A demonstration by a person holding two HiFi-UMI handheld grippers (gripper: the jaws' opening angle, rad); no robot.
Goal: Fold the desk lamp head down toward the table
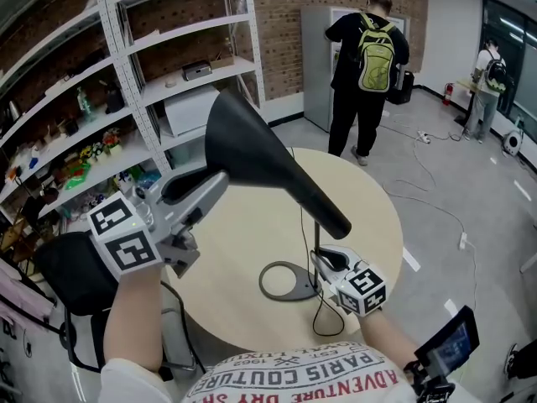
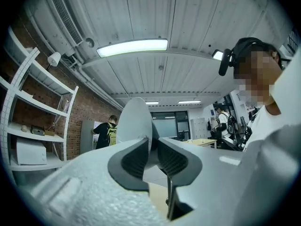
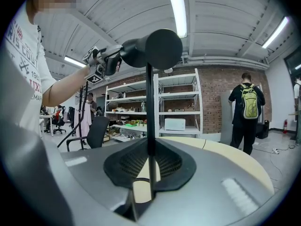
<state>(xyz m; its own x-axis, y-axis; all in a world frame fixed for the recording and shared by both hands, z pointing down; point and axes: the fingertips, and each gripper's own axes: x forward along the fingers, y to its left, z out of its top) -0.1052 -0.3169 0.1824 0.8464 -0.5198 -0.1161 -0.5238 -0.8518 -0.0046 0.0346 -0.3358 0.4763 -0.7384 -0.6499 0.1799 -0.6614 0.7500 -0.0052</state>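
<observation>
Table [image 1: 252,233]: round, smooth pale top; the lamp stands on it.
Lamp head [image 1: 260,154]: matte black cone, raised, tilted.
Base [image 1: 285,296]: flat grey ring.
Stem [image 1: 316,235]: thin black rod.
Left gripper [image 2: 154,157]: ribbed pads clamped on the lamp head's rim.
Right gripper [image 3: 150,161]: pads pinching the stem low down.

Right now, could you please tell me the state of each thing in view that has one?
lamp head: raised, not yet folded down.
lamp stem: upright.
lamp base: flat on the table.
left gripper: shut on the lamp head's rim.
right gripper: shut on the lamp stem.
</observation>
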